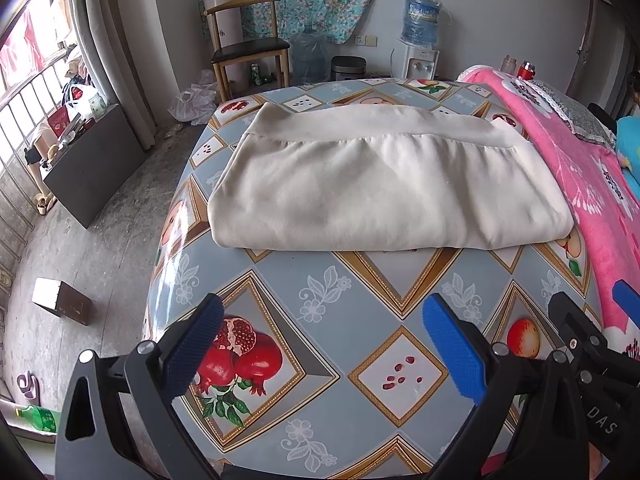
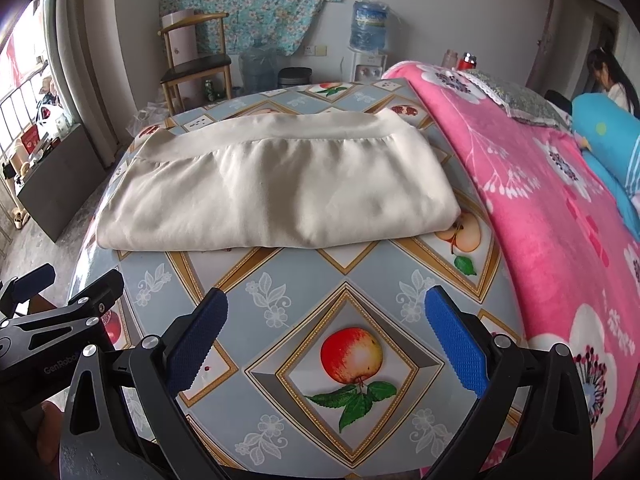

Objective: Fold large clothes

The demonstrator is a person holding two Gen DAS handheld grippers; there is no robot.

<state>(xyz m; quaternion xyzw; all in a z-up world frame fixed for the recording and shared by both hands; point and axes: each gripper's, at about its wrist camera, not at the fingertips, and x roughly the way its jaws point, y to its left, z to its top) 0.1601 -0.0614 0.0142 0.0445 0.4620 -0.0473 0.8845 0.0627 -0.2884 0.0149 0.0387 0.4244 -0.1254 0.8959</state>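
Observation:
A cream garment (image 1: pixel 372 180) (image 2: pixel 276 188) lies folded into a thick rectangle on the far half of the table, its gathered waistband along the back edge. My left gripper (image 1: pixel 324 344) hovers open over the near part of the fruit-patterned tablecloth (image 1: pixel 360 280), well short of the garment, nothing between its blue pads. My right gripper (image 2: pixel 326 340) is likewise open and empty above the tablecloth (image 2: pixel 360 280), just right of the left one. Each gripper shows at the edge of the other's view: the right gripper (image 1: pixel 592 320) and the left gripper (image 2: pixel 60 296).
A pink flowered blanket (image 2: pixel 540 220) (image 1: pixel 580 168) covers the surface along the table's right side. Beyond the table stand a wooden chair (image 1: pixel 248 48), water bottles and a dispenser (image 1: pixel 418 56). A dark cabinet (image 1: pixel 92 160) and a small box (image 1: pixel 60 300) sit on the floor at left. A person (image 2: pixel 612 80) is at far right.

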